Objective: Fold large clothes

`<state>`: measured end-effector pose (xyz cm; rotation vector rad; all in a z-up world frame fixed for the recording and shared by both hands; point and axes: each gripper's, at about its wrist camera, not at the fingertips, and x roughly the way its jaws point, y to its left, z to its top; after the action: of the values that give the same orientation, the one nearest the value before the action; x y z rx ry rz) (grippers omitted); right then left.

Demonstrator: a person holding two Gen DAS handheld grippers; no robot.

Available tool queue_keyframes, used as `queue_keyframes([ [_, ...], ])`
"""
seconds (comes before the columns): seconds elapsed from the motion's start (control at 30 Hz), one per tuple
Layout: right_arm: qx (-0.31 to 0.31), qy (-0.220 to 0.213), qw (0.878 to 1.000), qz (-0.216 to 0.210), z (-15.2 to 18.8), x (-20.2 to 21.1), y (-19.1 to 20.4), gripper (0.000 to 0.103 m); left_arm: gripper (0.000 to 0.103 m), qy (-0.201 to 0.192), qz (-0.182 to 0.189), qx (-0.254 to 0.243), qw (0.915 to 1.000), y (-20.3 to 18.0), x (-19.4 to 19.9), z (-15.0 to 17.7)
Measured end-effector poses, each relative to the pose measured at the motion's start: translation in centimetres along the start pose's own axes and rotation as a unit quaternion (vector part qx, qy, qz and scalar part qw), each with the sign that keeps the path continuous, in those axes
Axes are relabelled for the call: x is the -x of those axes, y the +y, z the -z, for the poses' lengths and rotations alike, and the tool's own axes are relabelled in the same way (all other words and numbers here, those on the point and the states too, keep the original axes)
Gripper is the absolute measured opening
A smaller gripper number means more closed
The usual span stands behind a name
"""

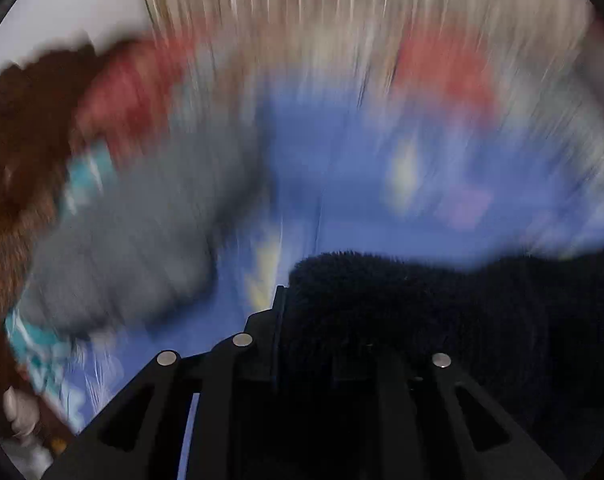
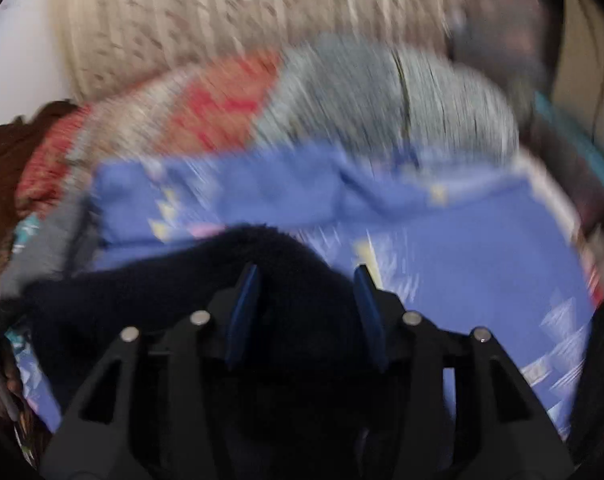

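A dark navy fleece garment (image 1: pixel 422 312) fills the lower right of the left wrist view and covers my left gripper (image 1: pixel 326 320); only its left finger (image 1: pixel 279 304) shows, pressed against the fleece. In the right wrist view the same fleece (image 2: pixel 205 280) bunches between the two blue pads of my right gripper (image 2: pixel 308 280), whose jaws stand apart around the fabric. Both views are motion-blurred.
A blue patterned bedsheet (image 2: pixel 482 248) lies under everything. Behind it are a cream curtain (image 2: pixel 241 12), a red patterned cloth (image 2: pixel 217 108), a grey-striped bundle (image 2: pixel 382 92), a grey cloth (image 1: pixel 141 232) and a brown furry item (image 1: pixel 17 152) at the left.
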<state>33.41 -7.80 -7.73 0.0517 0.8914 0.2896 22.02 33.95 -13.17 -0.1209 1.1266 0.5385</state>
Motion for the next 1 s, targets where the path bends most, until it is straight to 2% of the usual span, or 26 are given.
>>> queue_keyframes([
  [0.03, -0.011, 0.010, 1.000, -0.013, 2.1, -1.1, -1.5, 0.047, 0.041, 0.060, 0.010, 0.004, 0.9982, -0.5, -4.4, 1.4],
  [0.07, -0.017, 0.009, 1.000, -0.020, 4.2, -1.0, -3.2, 0.047, 0.041, 0.076, 0.013, 0.007, 0.9970, -0.5, -6.0, 2.4],
  [0.1, -0.017, -0.001, 1.000, -0.020, 5.9, -0.1, -4.6, 0.048, 0.041, 0.064, 0.005, 0.000, 0.9979, -0.5, -6.7, 3.4],
  [0.13, -0.015, -0.018, 1.000, -0.010, 7.9, 1.3, -6.5, 0.053, 0.041, 0.036, -0.002, -0.016, 0.9992, -0.4, -6.2, 4.1],
  [0.17, -0.017, -0.036, 0.999, 0.012, 10.3, 2.9, -8.6, 0.059, 0.041, 0.015, -0.001, -0.030, 0.9994, -0.2, -5.4, 4.6],
  [0.23, -0.039, -0.053, 0.997, 0.048, 13.3, 4.8, -12.7, 0.079, 0.045, -0.023, 0.017, -0.044, 0.9986, 0.5, -2.9, 5.9],
  [0.27, -0.067, -0.049, 0.995, 0.057, 16.0, 5.9, -14.8, 0.081, 0.049, -0.037, 0.025, -0.048, 0.9978, 0.8, -1.6, 6.5],
  [0.33, -0.114, -0.026, 0.992, 0.037, 19.1, 6.7, -17.1, 0.082, 0.055, -0.062, 0.035, -0.062, 0.9955, 1.1, 0.4, 7.9],
  [0.4, -0.145, 0.006, 0.989, 0.004, 22.1, 6.1, -17.5, 0.082, 0.065, -0.077, 0.045, -0.073, 0.9933, 1.5, 1.8, 9.6],
  [0.43, -0.149, 0.016, 0.989, -0.009, 23.0, 5.7, -17.1, 0.082, 0.066, -0.079, 0.051, -0.072, 0.9930, 1.7, 2.0, 10.1],
  [0.5, -0.161, 0.040, 0.984, -0.071, 24.4, 4.9, -15.3, 0.082, 0.067, -0.073, 0.071, -0.056, 0.9933, 2.4, 2.4, 11.3],
  [0.57, -0.157, 0.049, 0.981, -0.103, 24.4, 4.8, -14.0, 0.082, 0.067, -0.068, 0.102, -0.031, 0.9919, 3.1, 3.6, 12.2],
  [0.6, -0.136, 0.058, 0.985, -0.085, 23.9, 4.5, -13.3, 0.051, 0.067, -0.075, 0.123, -0.021, 0.9894, 3.5, 4.5, 12.6],
  [0.63, -0.101, 0.075, 0.991, -0.046, 23.2, 4.2, -12.8, 0.007, 0.067, -0.080, 0.133, -0.024, 0.9875, 3.5, 4.9, 12.8],
  [0.67, -0.056, 0.085, 0.995, 0.014, 21.9, 4.1, -12.8, 0.007, 0.067, -0.083, 0.134, -0.031, 0.9870, 3.3, 5.0, 13.0],
  [0.73, -0.023, 0.066, 0.994, 0.080, 18.4, 4.9, -14.4, 0.006, 0.067, -0.091, 0.123, -0.048, 0.9870, 2.7, 5.5, 13.1],
  [0.8, 0.015, 0.014, 0.978, 0.207, 12.6, 6.1, -16.8, 0.006, 0.067, -0.087, 0.121, -0.051, 0.9876, 2.2, 5.0, 13.0],
  [0.87, 0.040, -0.028, 0.955, 0.292, 7.3, 6.7, -18.6, 0.008, 0.067, -0.072, 0.111, -0.038, 0.9905, 2.0, 4.2, 12.9],
  [0.9, 0.042, -0.047, 0.946, 0.318, 4.4, 6.9, -19.6, 0.023, 0.067, -0.065, 0.110, -0.030, 0.9914, 2.2, 3.9, 13.0],
  [0.93, 0.037, -0.052, 0.939, 0.339, 2.6, 6.8, -20.2, 0.057, 0.067, -0.060, 0.109, -0.023, 0.9920, 2.7, 3.8, 13.2],
  [0.97, 0.030, -0.055, 0.924, 0.376, 1.0, 6.7, -20.5, 0.070, 0.067, -0.057, 0.105, -0.016, 0.9927, 3.1, 3.8, 13.3],
  [1.0, 0.023, -0.062, 0.918, 0.390, 0.5, 6.7, -20.3, 0.076, 0.067, -0.056, 0.100, -0.010, 0.9933, 3.7, 3.8, 13.5],
])
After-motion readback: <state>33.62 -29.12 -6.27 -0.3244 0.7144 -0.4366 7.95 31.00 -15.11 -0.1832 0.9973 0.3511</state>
